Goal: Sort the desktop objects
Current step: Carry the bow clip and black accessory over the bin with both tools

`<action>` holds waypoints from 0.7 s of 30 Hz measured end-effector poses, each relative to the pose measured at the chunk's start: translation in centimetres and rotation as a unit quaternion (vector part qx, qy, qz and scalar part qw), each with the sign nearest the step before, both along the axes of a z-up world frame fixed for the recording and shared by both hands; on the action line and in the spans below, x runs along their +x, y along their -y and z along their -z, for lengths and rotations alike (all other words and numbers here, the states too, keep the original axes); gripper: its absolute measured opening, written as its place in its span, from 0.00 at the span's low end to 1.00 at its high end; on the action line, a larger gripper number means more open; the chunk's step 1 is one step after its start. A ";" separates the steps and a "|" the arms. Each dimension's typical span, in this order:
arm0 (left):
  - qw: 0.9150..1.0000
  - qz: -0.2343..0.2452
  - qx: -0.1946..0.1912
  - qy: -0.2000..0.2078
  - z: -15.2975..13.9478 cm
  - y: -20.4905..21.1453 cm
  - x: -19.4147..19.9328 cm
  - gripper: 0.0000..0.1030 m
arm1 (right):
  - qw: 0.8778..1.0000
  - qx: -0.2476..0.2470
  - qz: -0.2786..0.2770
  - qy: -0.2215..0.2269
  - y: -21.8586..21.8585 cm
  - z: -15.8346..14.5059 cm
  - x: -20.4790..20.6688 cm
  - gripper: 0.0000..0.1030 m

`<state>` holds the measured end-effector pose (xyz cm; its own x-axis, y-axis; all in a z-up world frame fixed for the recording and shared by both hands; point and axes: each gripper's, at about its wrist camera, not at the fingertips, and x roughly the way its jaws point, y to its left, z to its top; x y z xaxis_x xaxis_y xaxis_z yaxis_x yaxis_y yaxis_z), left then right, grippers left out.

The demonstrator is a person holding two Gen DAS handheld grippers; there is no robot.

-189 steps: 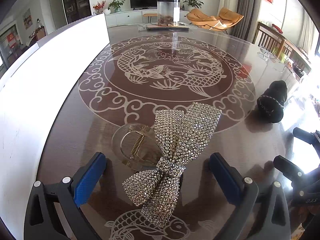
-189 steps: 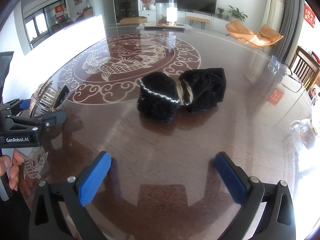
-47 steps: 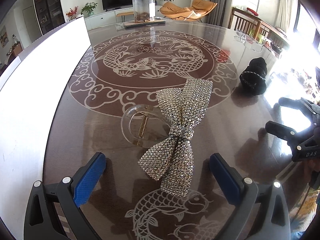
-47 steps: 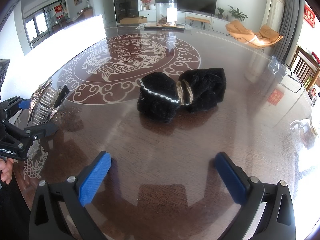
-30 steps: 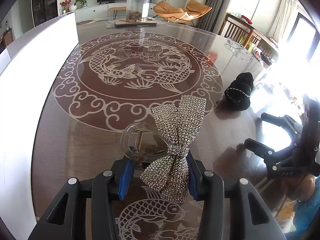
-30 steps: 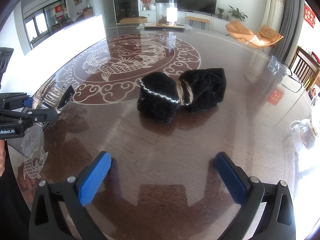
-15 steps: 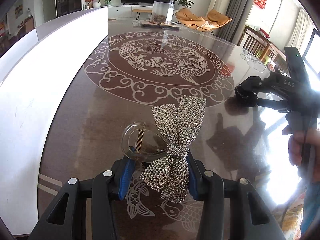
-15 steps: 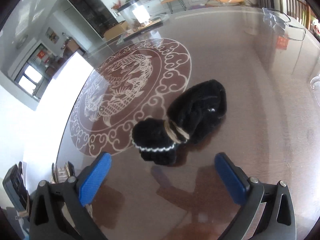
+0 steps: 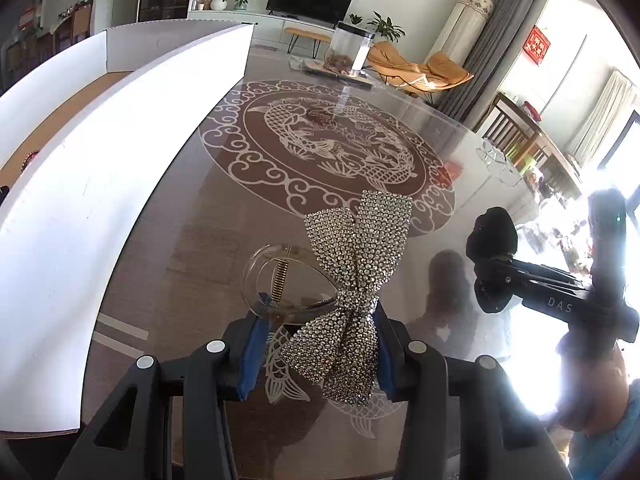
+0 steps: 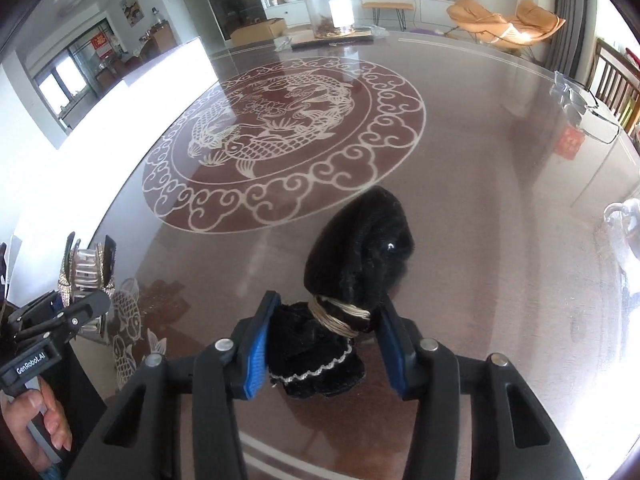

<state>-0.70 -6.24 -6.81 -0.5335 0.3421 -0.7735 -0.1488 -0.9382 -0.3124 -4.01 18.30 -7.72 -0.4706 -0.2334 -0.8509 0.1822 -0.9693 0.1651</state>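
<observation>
Glossy table (image 10: 480, 184) (velvety black bow (image 10: 356, 256)).

The glossy dark brown table (image 10: 500, 216) carries a pale cream round medallion (image 10: 284, 128) of koi fish ringed by cloud scrolls, at the frame's centre. The silver rhinestone-studded bow hair clip (image 9: 356, 280) glitters in rows of small stones, on a clear plastic claw with a brass-coloured spring. The black velvet bow hair tie (image 10: 352, 280) has a gold-thread wrap at its waist and a thin silver trim line. Both grippers, the left gripper (image 9: 316, 348) and the right gripper (image 10: 324, 348), are black with blue pads. A white box wall (image 9: 80, 184) fills the left.
</observation>
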 end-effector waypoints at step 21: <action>0.957 -0.257 -0.114 0.065 -6.6 23.9 -8.3 0.74 | 0.948 0.014 -0.316 -0.026 38.2 -9.3 -13.0 0.85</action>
